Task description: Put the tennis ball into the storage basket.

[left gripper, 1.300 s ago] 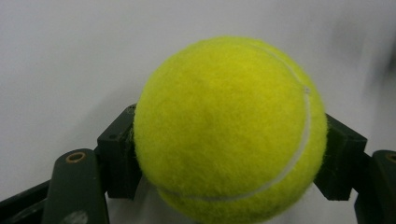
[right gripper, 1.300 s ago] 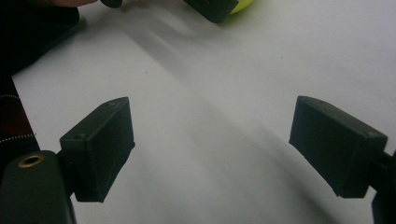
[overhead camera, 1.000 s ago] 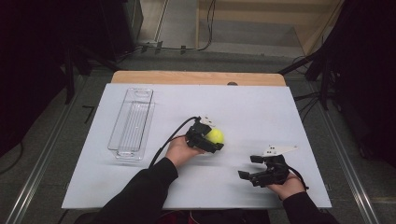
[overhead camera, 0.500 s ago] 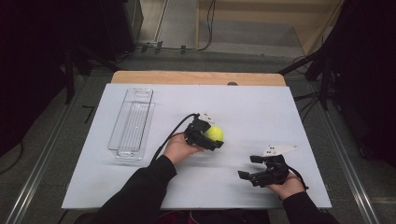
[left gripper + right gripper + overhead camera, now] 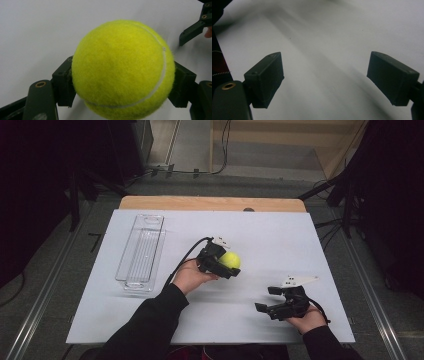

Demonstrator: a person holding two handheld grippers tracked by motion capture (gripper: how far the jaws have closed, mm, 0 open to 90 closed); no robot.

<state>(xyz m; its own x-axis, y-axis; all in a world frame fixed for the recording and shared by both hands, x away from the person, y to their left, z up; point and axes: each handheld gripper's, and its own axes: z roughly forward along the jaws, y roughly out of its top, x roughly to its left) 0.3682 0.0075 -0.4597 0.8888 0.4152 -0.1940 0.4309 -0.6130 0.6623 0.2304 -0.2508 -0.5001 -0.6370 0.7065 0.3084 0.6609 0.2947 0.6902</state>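
A yellow tennis ball (image 5: pixel 231 260) is clamped between the jaws of my left gripper (image 5: pixel 226 262) above the middle of the white table. In the left gripper view the ball (image 5: pixel 122 68) bulges between the two black pads (image 5: pixel 63 85), which press on its sides. Near the front right of the table my right gripper (image 5: pixel 266 299) stands open, its jaws wide apart with only bare tabletop between them in the right gripper view (image 5: pixel 329 80). One jaw of the right gripper (image 5: pixel 197 26) shows at the top right of the left gripper view.
A clear plastic tray (image 5: pixel 141 251) lies lengthwise at the left of the white sheet. A wooden strip (image 5: pixel 210 203) runs along the far edge. Dark floor and cables surround the table.
My left gripper has lifted the ball a little off the table. The right gripper has stayed where it was.
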